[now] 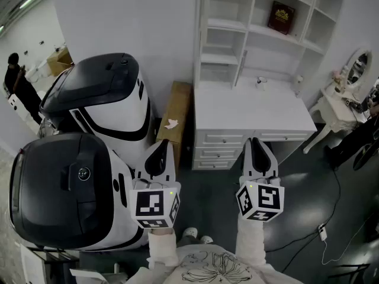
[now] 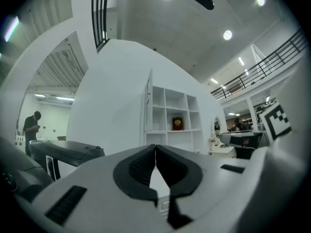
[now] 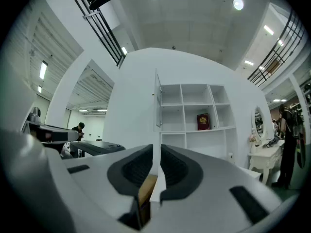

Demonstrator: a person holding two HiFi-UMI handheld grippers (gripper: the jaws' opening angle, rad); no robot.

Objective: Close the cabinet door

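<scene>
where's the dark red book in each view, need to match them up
Head view: the book stands top right, in an upper shelf compartment.
Left gripper view: the book is just right of centre.
Right gripper view: the book is right of centre.
Shared landmark: the white shelf unit around it.

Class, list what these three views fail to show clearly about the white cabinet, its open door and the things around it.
- Cabinet door: edge-on in both gripper views, a thin sliver in the head view; its face is unseen.
- Red book: cover print too small in every view.
- Drawers: part hidden behind the right gripper in the head view.
- Dressing table: cut off by the head view's right edge.
</scene>
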